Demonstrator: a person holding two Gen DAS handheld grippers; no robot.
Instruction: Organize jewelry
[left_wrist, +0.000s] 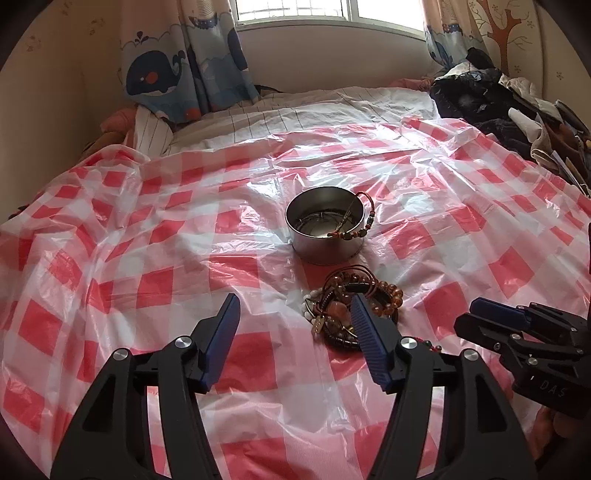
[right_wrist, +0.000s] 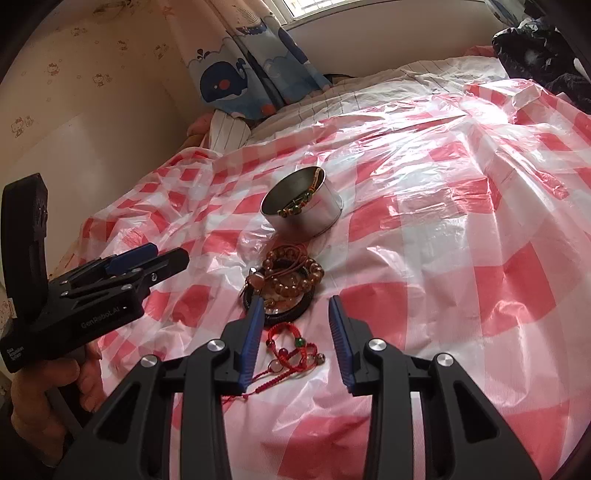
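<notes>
Jewelry is split three ways on the bed's checked plastic sheet (left_wrist: 155, 258): one beaded bracelet (left_wrist: 364, 225) is draped over the rim of the round metal tin (left_wrist: 325, 230), half in and half out; a heap of amber and dark bead bracelets (left_wrist: 354, 306) lies just in front of the tin; a red cord bracelet (right_wrist: 295, 345) lies nearest, apart from the heap. Left tongs (left_wrist: 295, 321) are released, nothing between the pads, the right pad overlapping the heap's edge in view. Right tongs (right_wrist: 295, 314) are also released and empty, with the red cord bracelet seen between the pads but not pinched. Step in hand is judged as between picks: one piece delivered, next one being lined up. Next move likely calls for the right tongs to be lowered onto the red cord and closed on the thin cord without snagging the plastic; the draped bracelet may need a nudge fully into the tin.
</notes>
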